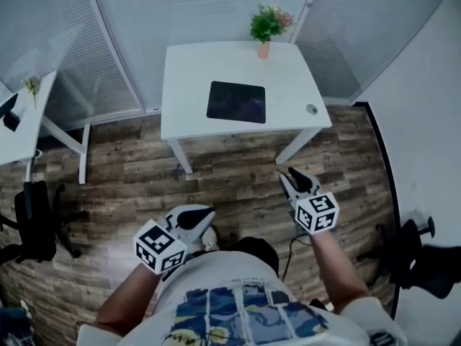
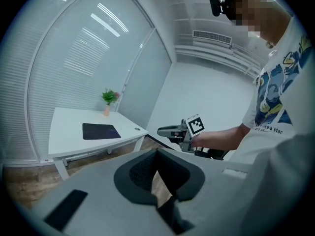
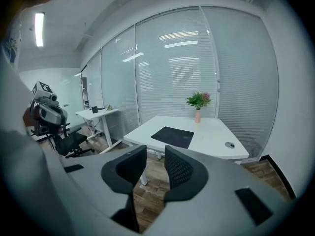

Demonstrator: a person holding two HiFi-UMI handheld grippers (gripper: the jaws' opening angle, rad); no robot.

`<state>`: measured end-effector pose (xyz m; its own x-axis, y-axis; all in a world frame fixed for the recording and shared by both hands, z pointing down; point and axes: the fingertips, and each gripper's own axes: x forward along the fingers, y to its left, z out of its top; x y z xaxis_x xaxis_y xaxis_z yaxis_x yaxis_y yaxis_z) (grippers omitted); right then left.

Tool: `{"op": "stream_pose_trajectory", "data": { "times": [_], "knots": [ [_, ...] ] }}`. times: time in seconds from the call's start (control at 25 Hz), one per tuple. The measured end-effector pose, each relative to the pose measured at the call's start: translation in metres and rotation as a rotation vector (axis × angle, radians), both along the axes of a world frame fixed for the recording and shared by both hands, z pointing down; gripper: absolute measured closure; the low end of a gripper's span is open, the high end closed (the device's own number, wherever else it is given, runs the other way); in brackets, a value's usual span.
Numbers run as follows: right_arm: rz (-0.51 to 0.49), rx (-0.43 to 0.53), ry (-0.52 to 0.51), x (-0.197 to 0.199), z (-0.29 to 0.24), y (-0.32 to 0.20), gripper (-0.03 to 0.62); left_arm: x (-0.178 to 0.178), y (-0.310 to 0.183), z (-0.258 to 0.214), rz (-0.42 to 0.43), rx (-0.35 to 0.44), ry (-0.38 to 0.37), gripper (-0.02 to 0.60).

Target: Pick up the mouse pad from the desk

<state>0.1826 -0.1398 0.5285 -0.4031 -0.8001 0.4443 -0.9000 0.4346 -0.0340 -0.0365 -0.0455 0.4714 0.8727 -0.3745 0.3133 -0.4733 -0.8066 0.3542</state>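
Note:
The black mouse pad [image 1: 236, 101] lies flat in the middle of the white desk [image 1: 187, 85], well ahead of both grippers across the wooden floor. It also shows as the dark mouse pad [image 2: 101, 131] in the left gripper view and the mouse pad [image 3: 173, 134] in the right gripper view. My left gripper [image 1: 204, 212] is held low at the left, its jaws meeting at the tips with nothing between them. My right gripper [image 1: 295, 176] is a little further forward at the right. Its jaws stand apart and empty, and the gripper [image 3: 155, 154] points toward the desk.
A plant in a pink vase [image 1: 265, 27] stands at the desk's far edge, and a small round object [image 1: 311, 109] sits near its right front corner. A second white desk [image 1: 18, 121] and a black office chair [image 1: 36, 222] are at the left. Another dark chair [image 1: 418, 258] is at the right. Glass walls with blinds close the back.

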Motion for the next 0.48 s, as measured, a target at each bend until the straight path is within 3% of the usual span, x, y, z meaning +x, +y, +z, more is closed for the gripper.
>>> {"op": "stream_pose_trajectory", "data": {
  "times": [0.28,0.48],
  "knots": [
    [0.001,-0.008,0.016,0.020,0.011,-0.079,0.479,0.007,-0.052,0.001,-0.026,-0.016,0.001,0.580],
    [-0.020,-0.025,0.025,0.040,0.032,-0.147,0.479,0.016,-0.104,0.001,-0.089,-0.028,-0.019,0.580]
  ]
}}
